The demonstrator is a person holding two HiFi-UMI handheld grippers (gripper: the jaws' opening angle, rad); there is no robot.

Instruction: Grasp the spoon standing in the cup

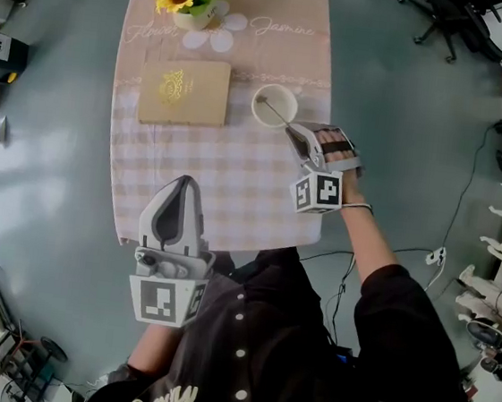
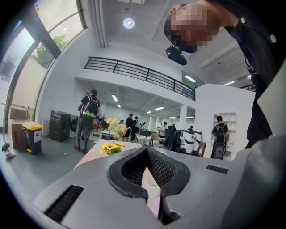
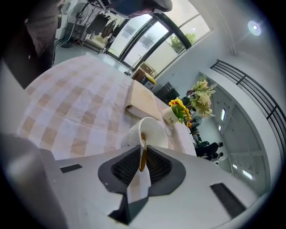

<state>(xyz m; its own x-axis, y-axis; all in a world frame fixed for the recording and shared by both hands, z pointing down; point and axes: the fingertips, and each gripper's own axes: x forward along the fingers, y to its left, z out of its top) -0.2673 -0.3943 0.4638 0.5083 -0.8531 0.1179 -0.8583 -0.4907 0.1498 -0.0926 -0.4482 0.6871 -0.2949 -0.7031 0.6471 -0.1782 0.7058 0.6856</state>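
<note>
Head view: one white cup [image 1: 274, 105] sits on the checked table [image 1: 236, 176] with one spoon [image 1: 274, 115] standing in it. Of two grippers, the right gripper [image 1: 290, 131] meets the spoon and the left gripper [image 1: 184, 183] hangs well apart.
Left gripper view: jaws together, empty.
Right gripper view: jaws clamp the spoon's handle just outside the cup.

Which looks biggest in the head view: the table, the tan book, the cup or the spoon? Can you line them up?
1. table, by far the biggest
2. tan book
3. cup
4. spoon, just a thin stick standing in the cup
</note>
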